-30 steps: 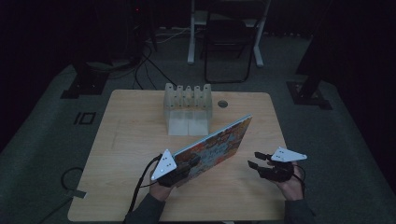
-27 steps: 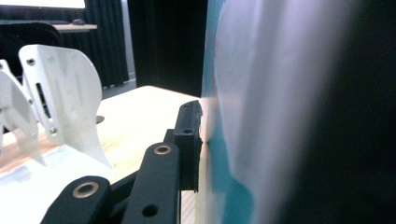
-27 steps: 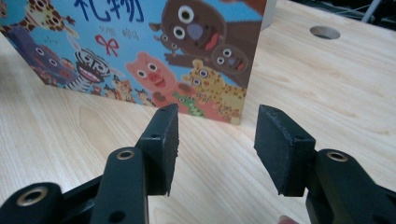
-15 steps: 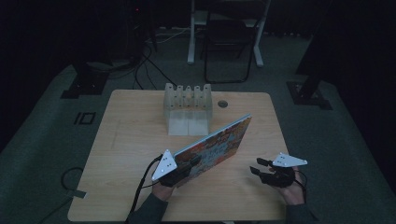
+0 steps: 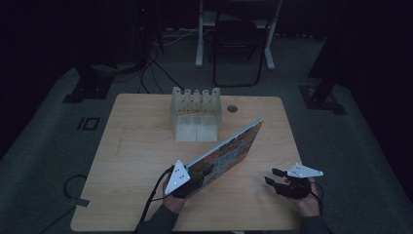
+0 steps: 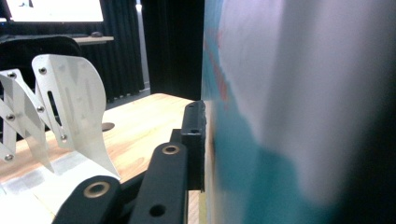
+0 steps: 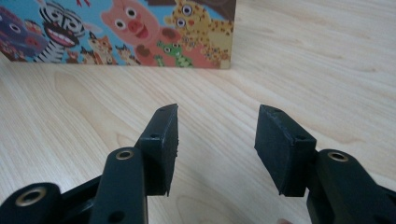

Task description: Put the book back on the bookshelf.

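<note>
I'm pinching the picture book [image 5: 226, 148] on edge mid-bench [image 5: 131, 146] with the left gripper [image 5: 195, 176], the right gripper [image 7: 217, 144] gaping empty beside it, so I'm planning to steer it gently into the white rack [image 5: 196, 103] without tipping.

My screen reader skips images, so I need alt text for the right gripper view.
The right gripper, jaws open and holding nothing, hovers over a light wooden table. Beyond it stands the edge of a picture book with cartoon animals on it.
</note>
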`<state>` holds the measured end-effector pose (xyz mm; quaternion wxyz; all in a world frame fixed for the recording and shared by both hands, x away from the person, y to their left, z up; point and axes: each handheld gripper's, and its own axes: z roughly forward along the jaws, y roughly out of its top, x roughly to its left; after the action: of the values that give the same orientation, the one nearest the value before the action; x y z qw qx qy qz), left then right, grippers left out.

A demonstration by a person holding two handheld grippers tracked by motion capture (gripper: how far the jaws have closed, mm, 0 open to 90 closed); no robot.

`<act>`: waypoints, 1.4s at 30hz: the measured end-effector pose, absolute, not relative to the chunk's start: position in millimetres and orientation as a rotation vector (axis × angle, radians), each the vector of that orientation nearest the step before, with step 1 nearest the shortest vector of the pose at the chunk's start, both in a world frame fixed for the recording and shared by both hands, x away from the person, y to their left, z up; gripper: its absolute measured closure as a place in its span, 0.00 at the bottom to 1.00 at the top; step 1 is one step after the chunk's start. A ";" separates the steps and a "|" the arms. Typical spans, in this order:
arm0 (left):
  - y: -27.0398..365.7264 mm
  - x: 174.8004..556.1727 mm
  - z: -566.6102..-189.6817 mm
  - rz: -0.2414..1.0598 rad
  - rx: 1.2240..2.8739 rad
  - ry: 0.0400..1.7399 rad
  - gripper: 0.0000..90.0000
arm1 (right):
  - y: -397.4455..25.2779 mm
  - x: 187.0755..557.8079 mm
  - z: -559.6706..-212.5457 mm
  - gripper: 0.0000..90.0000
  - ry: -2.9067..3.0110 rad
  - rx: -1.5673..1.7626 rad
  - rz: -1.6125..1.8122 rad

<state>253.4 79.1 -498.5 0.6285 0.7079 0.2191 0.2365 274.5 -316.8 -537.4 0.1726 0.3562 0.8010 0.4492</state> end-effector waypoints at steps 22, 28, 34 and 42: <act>80.0 256.6 -504.6 0.530 1.615 0.540 0.89 | -329.2 266.4 -563.9 0.54 2.286 1.093 1.231; 79.0 255.5 -504.4 0.543 1.619 0.535 0.89 | -328.0 266.5 -569.7 0.54 2.297 1.093 1.191; 75.4 252.4 -503.8 0.557 1.619 0.549 0.90 | -327.2 266.1 -572.5 0.52 2.280 1.100 1.155; 72.9 250.6 -502.3 0.558 1.619 0.566 0.90 | -324.0 266.7 -573.2 0.48 2.296 1.091 1.103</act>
<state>250.6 72.9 -502.3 0.6202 0.7043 0.2461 0.2426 266.7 -324.0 -573.2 0.1840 0.3869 0.8144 0.3913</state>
